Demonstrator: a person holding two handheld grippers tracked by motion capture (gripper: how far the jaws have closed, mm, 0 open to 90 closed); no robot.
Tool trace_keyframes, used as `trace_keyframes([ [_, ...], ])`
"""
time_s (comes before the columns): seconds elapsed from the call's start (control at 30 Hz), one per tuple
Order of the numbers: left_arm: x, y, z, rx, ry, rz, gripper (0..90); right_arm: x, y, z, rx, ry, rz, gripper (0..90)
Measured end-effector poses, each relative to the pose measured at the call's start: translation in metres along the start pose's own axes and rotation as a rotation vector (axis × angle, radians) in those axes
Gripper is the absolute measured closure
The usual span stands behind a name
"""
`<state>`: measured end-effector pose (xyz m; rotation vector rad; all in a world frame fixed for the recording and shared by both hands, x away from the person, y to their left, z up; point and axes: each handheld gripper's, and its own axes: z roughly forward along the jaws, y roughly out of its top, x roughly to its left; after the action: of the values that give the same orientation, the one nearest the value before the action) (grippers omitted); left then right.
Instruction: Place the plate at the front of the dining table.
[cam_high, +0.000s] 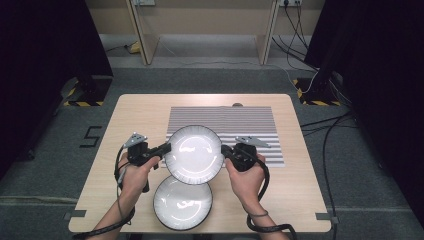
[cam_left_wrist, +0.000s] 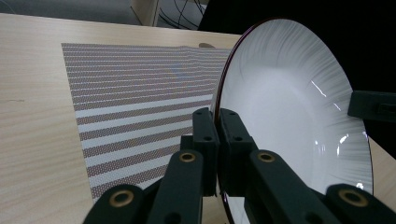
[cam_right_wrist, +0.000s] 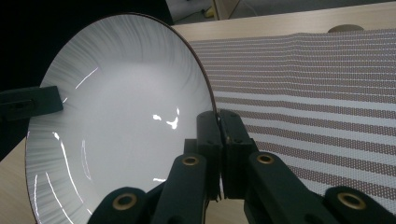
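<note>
You have the upper plate lifted between both grippers, the left gripper and right gripper each with fingers clamped on opposite rim edges, above the lower plate. Next, I judge, carry it level onto the striped mat beyond your fingers.

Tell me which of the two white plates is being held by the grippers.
The far plate, gripped at opposite rims by the left gripper and right gripper, partly over the striped mat. The near plate lies untouched on the table.
</note>
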<state>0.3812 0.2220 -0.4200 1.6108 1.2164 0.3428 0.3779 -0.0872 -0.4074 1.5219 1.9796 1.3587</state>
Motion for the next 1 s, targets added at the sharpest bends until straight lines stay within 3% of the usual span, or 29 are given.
trace_keyframes([
  [1.0,0.004,0.015,0.013,-0.002,-0.007,0.014,85.9,-0.007,0.013,0.006,-0.009,-0.014,0.010,88.1],
])
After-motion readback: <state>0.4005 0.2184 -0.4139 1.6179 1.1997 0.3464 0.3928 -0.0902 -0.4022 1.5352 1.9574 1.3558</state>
